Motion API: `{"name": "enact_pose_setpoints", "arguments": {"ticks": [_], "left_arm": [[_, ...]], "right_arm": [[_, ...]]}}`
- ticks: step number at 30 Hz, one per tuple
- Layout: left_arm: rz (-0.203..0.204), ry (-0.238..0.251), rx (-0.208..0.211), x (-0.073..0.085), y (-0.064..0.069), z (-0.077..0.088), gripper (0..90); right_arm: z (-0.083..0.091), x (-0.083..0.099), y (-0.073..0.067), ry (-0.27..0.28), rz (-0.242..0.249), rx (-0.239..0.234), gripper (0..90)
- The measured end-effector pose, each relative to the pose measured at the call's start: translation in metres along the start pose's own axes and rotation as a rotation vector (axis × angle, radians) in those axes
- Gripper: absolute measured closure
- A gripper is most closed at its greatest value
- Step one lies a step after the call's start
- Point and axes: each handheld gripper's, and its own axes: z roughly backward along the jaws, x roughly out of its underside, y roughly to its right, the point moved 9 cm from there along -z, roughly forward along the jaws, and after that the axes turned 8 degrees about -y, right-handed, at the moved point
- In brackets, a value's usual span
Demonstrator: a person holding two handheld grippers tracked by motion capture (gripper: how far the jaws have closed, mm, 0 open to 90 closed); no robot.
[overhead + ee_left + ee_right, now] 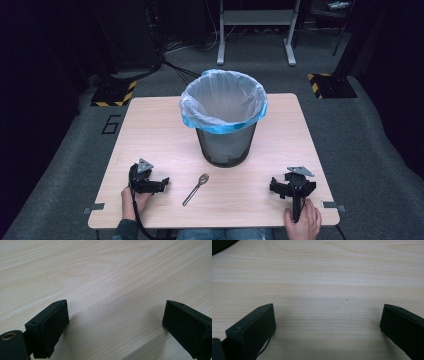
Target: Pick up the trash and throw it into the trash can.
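A black mesh bin (pixel 225 142) stands upright near the middle of the light wooden table (pixel 150 130), a little toward the far edge. A pale bag (pixel 222 102) lines it, and the bag's blue-tinted rim is folded out over the top of the bin all the way around. Inside, the liner looks bare as far down as the high view reaches; the very bottom of the bin cannot be made out through the mesh.

A metal spoon (pixel 195 189) lies flat on the table in front of the bin, well apart from it, its bowl pointing toward the bin and its handle angled back toward the person's side.

The left gripper (pixel 159 183) rests on the table to the left of the spoon, held by the person's left hand (pixel 134 200). Its jaws stand wide apart with bare wood between them. The right gripper (pixel 276 187) rests near the table's right front corner, held by the right hand (pixel 302 222). Its jaws are also spread wide with nothing between them.
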Motion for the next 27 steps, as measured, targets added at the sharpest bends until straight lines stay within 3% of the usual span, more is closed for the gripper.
{"name": "enact_pose_setpoints", "arguments": {"ticks": [8,16,27], "left_arm": [[-0.002,-0.006,0.000,0.001,0.000,0.001,6.5],[0.031,-0.014,0.024,0.000,0.004,0.003,6.8],[0.003,-0.017,0.032,-0.012,0.017,0.011,7.0]], "right_arm": [[0.000,0.000,0.000,0.000,-0.001,0.000,0.0],[0.000,0.000,0.000,0.000,-0.001,0.000,0.0],[0.000,0.000,0.000,0.000,-0.001,0.000,0.0]]}}
